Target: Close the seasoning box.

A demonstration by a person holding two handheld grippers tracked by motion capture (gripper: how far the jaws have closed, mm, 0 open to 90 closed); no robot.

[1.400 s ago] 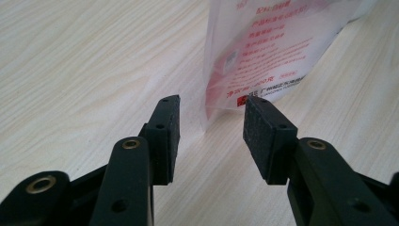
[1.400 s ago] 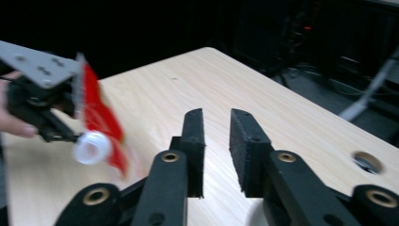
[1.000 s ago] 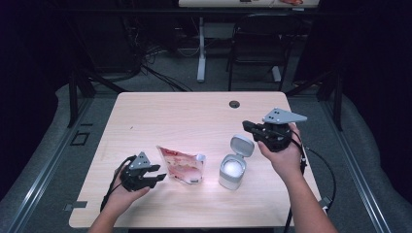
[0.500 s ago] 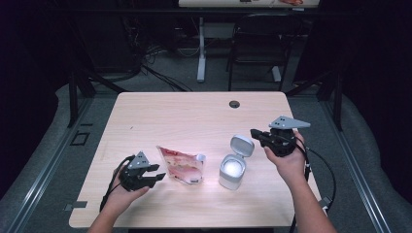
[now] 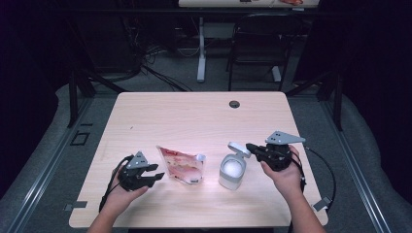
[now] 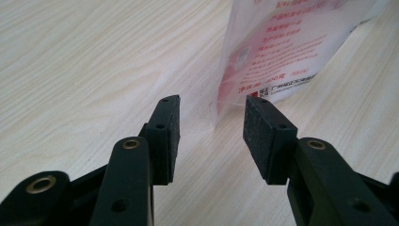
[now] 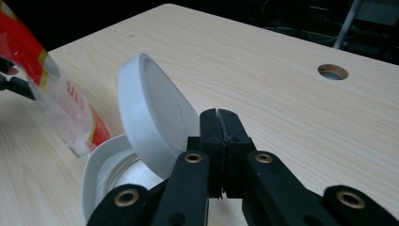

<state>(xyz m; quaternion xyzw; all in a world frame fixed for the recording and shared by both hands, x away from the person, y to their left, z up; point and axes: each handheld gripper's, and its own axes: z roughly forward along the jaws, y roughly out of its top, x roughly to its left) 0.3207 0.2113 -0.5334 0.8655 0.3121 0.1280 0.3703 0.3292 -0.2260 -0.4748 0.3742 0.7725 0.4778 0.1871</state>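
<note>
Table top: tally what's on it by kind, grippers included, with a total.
Grippers: 2, the left gripper with fingers apart near the pouch, and the right gripper, closed beside the raised lid.
Pouches: 1, a clear red-printed pouch.
Containers: 1, a white container with its hinged lid up.
Total: 4.

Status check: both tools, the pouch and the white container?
Left tool open, short of pouch. Right tool shut, empty, beside container lid, flipped up. Nothing in the way.

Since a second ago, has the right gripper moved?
Yes. The right gripper has come down and toward the near edge, away from the table's grommet hole, beside the white container.
</note>
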